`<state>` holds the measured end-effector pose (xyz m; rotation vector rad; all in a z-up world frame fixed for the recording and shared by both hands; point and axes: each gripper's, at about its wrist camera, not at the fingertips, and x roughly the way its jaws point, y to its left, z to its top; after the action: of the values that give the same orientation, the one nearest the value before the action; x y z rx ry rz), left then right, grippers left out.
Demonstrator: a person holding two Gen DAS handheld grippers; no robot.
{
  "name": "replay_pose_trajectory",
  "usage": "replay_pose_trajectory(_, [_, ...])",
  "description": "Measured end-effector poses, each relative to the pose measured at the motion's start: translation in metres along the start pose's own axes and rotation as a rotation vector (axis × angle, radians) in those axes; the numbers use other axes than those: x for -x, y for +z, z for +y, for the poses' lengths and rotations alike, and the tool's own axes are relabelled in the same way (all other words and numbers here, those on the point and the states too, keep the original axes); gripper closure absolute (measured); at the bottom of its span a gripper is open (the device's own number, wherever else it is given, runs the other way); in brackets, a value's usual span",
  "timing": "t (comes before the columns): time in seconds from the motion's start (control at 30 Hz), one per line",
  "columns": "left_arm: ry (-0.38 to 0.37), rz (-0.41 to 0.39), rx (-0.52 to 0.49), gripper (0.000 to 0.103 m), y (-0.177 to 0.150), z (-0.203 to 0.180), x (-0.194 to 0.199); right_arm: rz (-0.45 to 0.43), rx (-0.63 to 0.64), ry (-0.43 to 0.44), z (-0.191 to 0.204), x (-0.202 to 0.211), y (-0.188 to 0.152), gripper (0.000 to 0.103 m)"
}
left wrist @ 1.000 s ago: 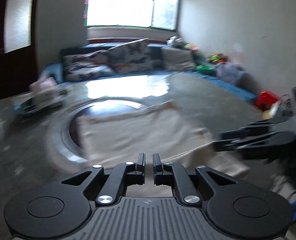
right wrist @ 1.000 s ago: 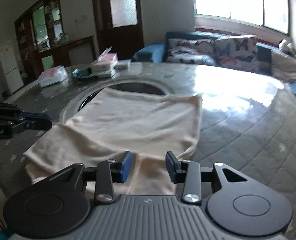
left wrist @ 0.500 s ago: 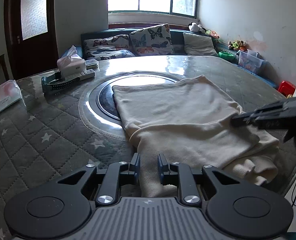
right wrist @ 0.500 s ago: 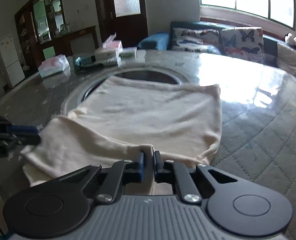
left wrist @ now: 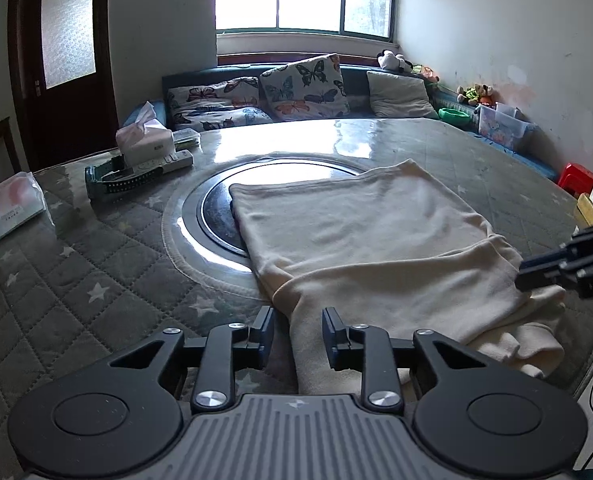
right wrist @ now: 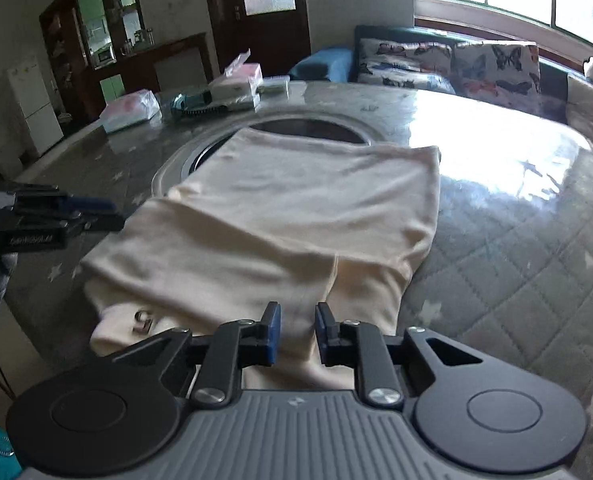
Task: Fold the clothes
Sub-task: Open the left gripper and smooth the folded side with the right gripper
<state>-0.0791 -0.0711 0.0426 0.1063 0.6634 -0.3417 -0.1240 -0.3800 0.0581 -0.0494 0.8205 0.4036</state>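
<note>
Cream garment point(left wrist: 360, 236) lies flat on the quilted bench point(left wrist: 76, 280), its far end overlapping the dark round inset point(left wrist: 216, 216) at bench centre. Near end is folded over itself and bunches toward the bench edge.

Left hand-held gripper point(left wrist: 296, 332): jaws apart, straddling the garment's near-left edge, nothing clamped. Right hand-held gripper point(right wrist: 296, 330): jaws apart over the garment's near hem, nothing clamped.

Tissue box point(left wrist: 144, 142) sits beyond the inset, well apart from the garment.

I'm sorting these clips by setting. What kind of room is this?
Probably a home living or dining room: a sofa with butterfly cushions under the window, stuffed toys by the wall, and a fridge beyond the table.
</note>
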Motion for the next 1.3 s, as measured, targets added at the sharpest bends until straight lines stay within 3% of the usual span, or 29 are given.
replay_pose_trajectory(0.07, [-0.009, -0.01, -0.014, 0.074, 0.001, -0.004, 0.001, 0.006, -0.01, -0.003, 0.001, -0.001, -0.004, 0.085])
replay_pose_trajectory(0.17, [-0.016, -0.009, -0.035, 0.074, 0.002, -0.009, 0.001, 0.003, -0.011, -0.01, 0.003, 0.002, -0.007, 0.098])
replay_pose_trajectory(0.3, [-0.027, -0.012, -0.046, 0.074, 0.003, -0.01, 0.001, -0.017, 0.018, -0.044, 0.007, 0.016, -0.007, 0.099])
replay_pose_trajectory(0.43, [-0.038, 0.015, -0.069, 0.074, 0.003, -0.011, -0.006, 0.018, 0.042, -0.071, 0.005, 0.01, -0.008, 0.094])
replay_pose_trajectory(0.57, [-0.053, 0.005, -0.085, 0.075, 0.008, -0.011, -0.007, -0.054, 0.089, -0.092, 0.007, 0.019, 0.003, 0.093])
replay_pose_trajectory(0.7, [-0.07, 0.004, -0.099, 0.075, 0.015, -0.016, -0.018, -0.084, 0.107, -0.073, 0.01, 0.0, 0.016, 0.092])
replay_pose_trajectory(0.93, [-0.061, 0.056, -0.135, 0.074, 0.013, -0.017, -0.041, -0.029, 0.104, -0.069, 0.001, -0.032, 0.019, 0.09])
replay_pose_trajectory(1.13, [-0.072, 0.039, -0.166, 0.074, 0.006, -0.015, -0.021, -0.019, 0.142, -0.063, 0.003, -0.021, 0.01, 0.084])
replay_pose_trajectory(1.3, [-0.135, 0.02, -0.267, 0.074, -0.008, -0.025, 0.008, -0.01, 0.184, -0.049, 0.009, -0.012, 0.004, 0.08])
